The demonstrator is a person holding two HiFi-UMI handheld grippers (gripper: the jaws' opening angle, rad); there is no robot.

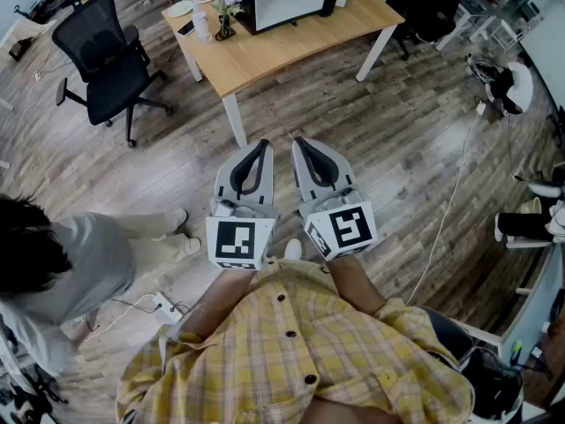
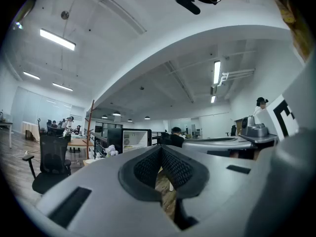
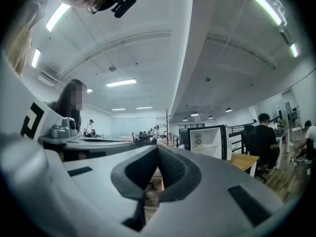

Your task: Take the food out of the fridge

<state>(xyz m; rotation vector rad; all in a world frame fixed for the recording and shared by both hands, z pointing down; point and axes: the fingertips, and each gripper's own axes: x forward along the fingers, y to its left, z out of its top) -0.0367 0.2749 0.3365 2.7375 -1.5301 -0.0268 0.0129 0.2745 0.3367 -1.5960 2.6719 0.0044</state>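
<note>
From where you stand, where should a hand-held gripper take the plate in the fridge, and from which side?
Grip the plate by its near rim, probably, coming level from the front: it lies flat on a shelf, and the fridge walls close off the other sides.

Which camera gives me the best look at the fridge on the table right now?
The right gripper view: the fridge faces the camera, its pale inside showing. The left gripper view shows it smaller, its base hidden. The head view looks down on it and cuts it off at the top edge.
</note>
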